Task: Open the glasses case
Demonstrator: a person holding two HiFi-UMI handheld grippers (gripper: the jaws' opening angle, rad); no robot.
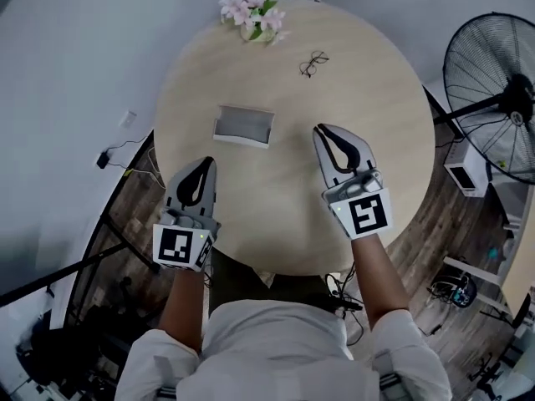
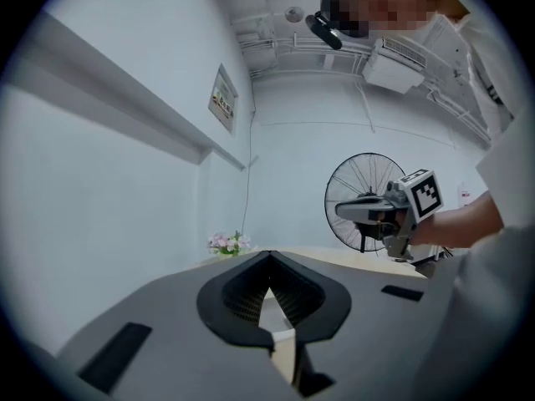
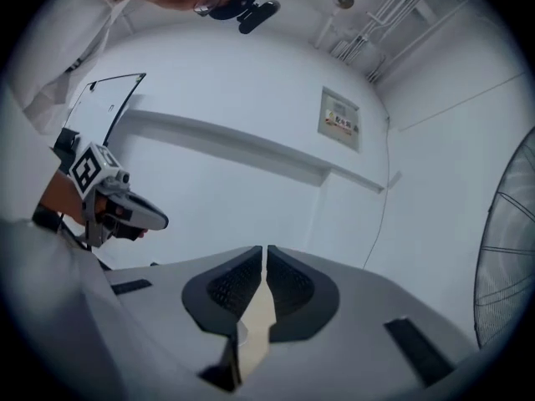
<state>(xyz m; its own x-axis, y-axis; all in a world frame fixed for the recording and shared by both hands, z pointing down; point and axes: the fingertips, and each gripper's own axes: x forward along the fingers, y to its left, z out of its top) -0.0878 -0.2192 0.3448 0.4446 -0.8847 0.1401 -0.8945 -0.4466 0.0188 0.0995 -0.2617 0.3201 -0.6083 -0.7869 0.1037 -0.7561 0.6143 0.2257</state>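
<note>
A grey rectangular glasses case [image 1: 243, 125] lies flat on the round pale wooden table [image 1: 368, 124], left of centre. I cannot tell whether its lid is closed. My left gripper [image 1: 207, 163] [image 2: 269, 258] hovers at the near left table edge, just short of the case, with its jaws shut and holding nothing. My right gripper [image 1: 321, 129] [image 3: 264, 251] is over the table to the right of the case, jaws together and empty. Each gripper shows in the other's view: the right gripper [image 2: 380, 211] and the left gripper [image 3: 125, 213].
A pair of dark-framed glasses [image 1: 313, 63] lies at the far right part of the table. A pot of pink flowers [image 1: 252, 15] [image 2: 227, 243] stands at the far edge. A standing fan [image 1: 495, 98] [image 2: 368, 199] is off to the right; cables run on the floor.
</note>
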